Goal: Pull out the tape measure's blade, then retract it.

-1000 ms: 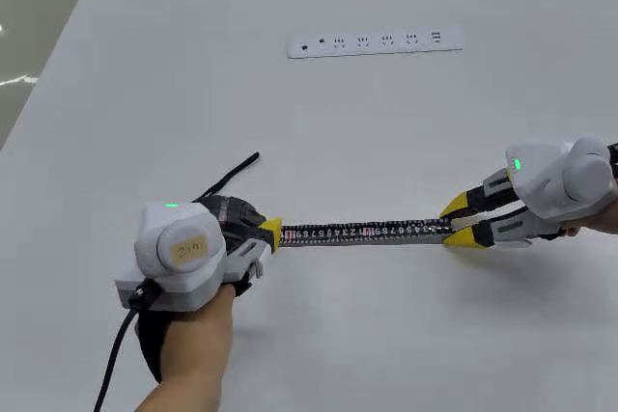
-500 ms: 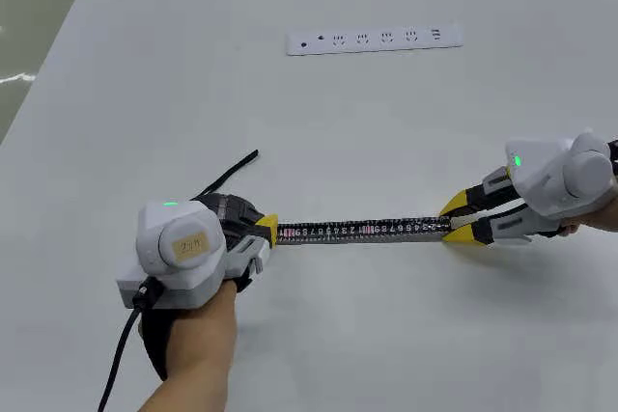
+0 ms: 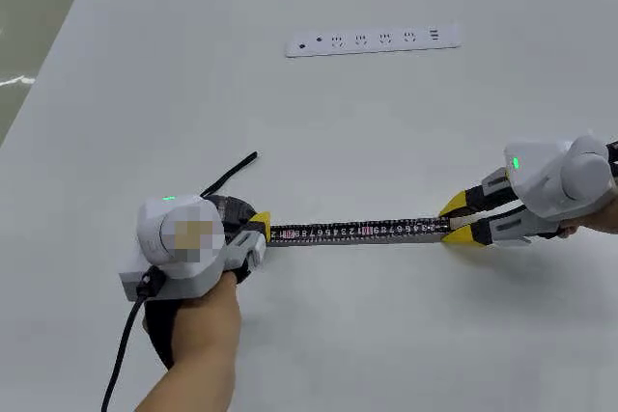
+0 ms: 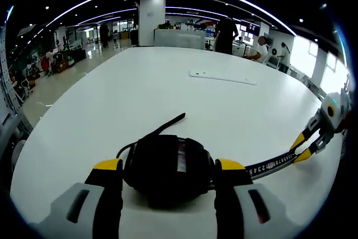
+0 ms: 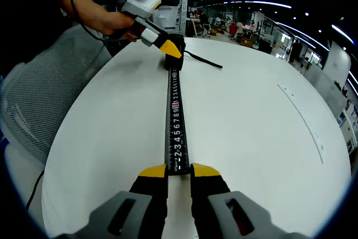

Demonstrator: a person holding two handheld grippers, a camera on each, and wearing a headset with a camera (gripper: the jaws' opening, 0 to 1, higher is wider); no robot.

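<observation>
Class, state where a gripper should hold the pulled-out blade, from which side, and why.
Probably grip the blade at its free end, coming along its length from the side opposite the case: it lies flat, so jaws close across its width.

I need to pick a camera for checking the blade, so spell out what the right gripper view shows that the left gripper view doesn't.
Right gripper view: the blade running straight away with readable numerals, its end pinched in the right claw, and the person's hand at the far end. Left gripper view: the black case up close, clamped in the left claw. Both: the extended blade, the strap, the power strip and the white table.
</observation>
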